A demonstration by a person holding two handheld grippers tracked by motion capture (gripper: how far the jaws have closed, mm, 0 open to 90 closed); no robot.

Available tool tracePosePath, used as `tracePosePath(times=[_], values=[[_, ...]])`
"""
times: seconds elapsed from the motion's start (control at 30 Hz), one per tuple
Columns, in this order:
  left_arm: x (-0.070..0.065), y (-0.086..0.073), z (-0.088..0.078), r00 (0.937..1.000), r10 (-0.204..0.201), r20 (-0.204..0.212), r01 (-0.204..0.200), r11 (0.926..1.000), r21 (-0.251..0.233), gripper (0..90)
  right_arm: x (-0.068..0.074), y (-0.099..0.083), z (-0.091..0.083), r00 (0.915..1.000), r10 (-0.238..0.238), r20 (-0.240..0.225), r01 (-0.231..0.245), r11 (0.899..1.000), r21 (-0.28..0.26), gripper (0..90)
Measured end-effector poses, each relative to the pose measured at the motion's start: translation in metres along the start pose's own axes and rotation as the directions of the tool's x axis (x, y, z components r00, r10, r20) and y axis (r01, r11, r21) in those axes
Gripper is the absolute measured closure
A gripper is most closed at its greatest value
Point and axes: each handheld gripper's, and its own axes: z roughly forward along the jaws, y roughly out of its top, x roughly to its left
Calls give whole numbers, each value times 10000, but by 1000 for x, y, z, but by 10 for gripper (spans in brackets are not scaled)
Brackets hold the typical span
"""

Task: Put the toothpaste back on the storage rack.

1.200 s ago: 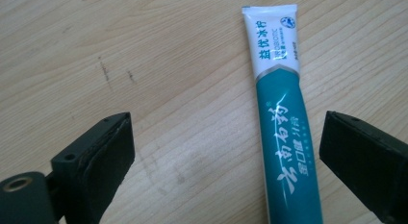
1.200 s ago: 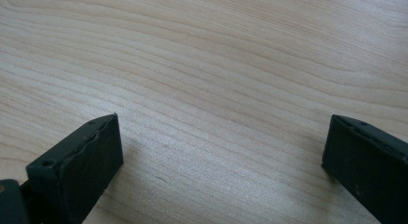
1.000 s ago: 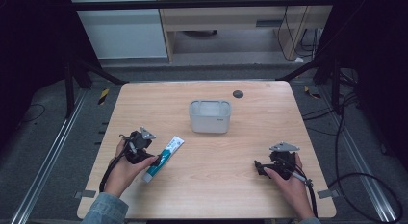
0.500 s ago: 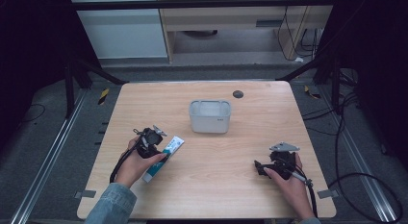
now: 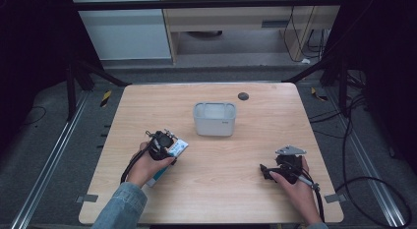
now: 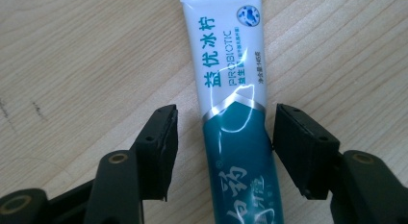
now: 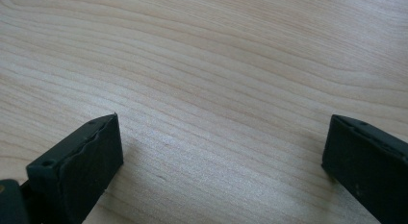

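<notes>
Hand-held gripper on our left has just been closing, its jaws half open astride the tube without gripping yet, so we should squeeze squarely across the tube, near the bin.

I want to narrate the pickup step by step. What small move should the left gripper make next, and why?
Probably finish closing: the left gripper straddles the toothpaste tube lying on the table, its jaws have just been closing, yet gaps remain on both sides.
</notes>
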Motion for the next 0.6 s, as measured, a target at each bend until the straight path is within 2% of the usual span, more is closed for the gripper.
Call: tracePosePath(times=[0.07, 0.23, 0.37, 0.6], values=[[1, 1, 1, 9999, -98, 101, 98, 9999, 79, 436, 0, 0, 0, 10000, -74, 40, 74, 10000, -23, 7], [0, 4, 2, 9998, -35, 171, 32, 9999, 146, 476, 0, 0, 0, 10000, -73, 37, 73, 10000, -20, 7], [1, 5, 6, 9989, -158, 442, 143, 9993, 351, 502, 0, 0, 0, 10000, -75, 37, 76, 10000, -19, 7], [1, 6, 6, 9988, -48, 483, 28, 9991, 432, 542, 0, 0, 0, 10000, -78, 33, 78, 10000, -21, 7]])
